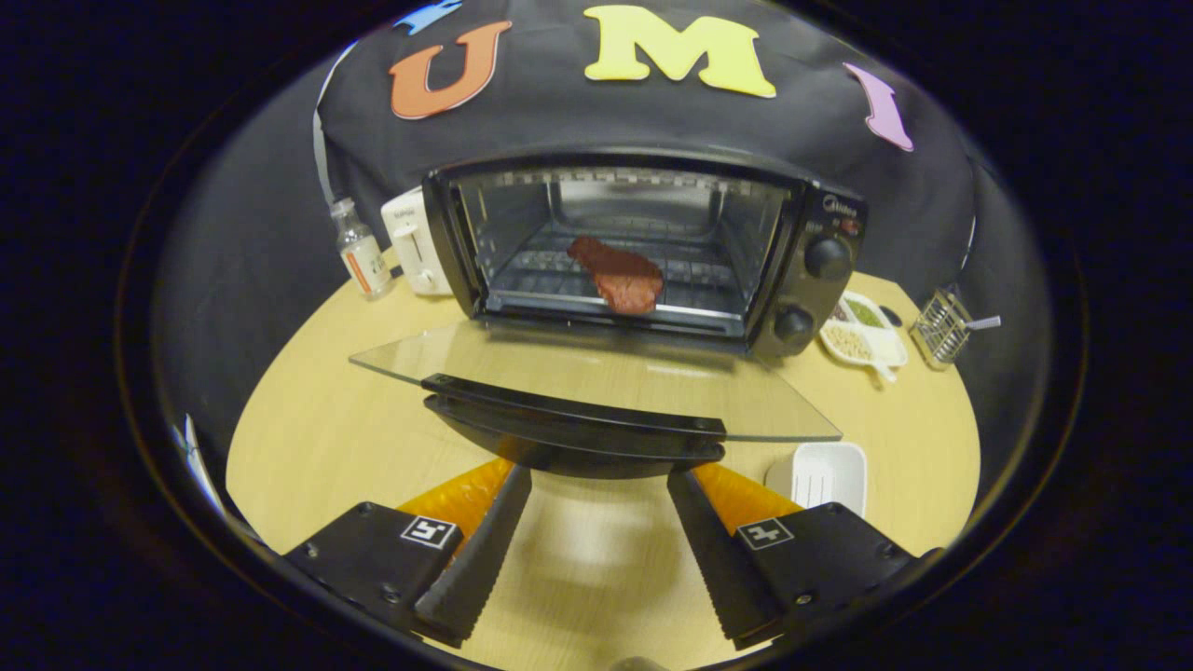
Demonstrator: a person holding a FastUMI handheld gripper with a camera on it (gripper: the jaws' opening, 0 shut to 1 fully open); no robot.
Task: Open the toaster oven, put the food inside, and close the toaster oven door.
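Observation:
The black toaster oven (820, 270) stands at the back of the round wooden table with its glass door (596, 377) folded down flat toward me. A red-brown piece of meat (620, 275) lies on the wire rack inside. The door's black handle (573, 433) juts out just ahead of my fingertips. My gripper (596, 485) is open, its two black serrated fingers (485, 540) spread just below the handle, nothing between them.
A white toaster (410, 242) and a small bottle (362, 250) stand left of the oven. To its right are a divided dish of grains (862, 335) and a wire basket (941, 326). A white soap-dish-like tray (825, 475) lies near my right finger.

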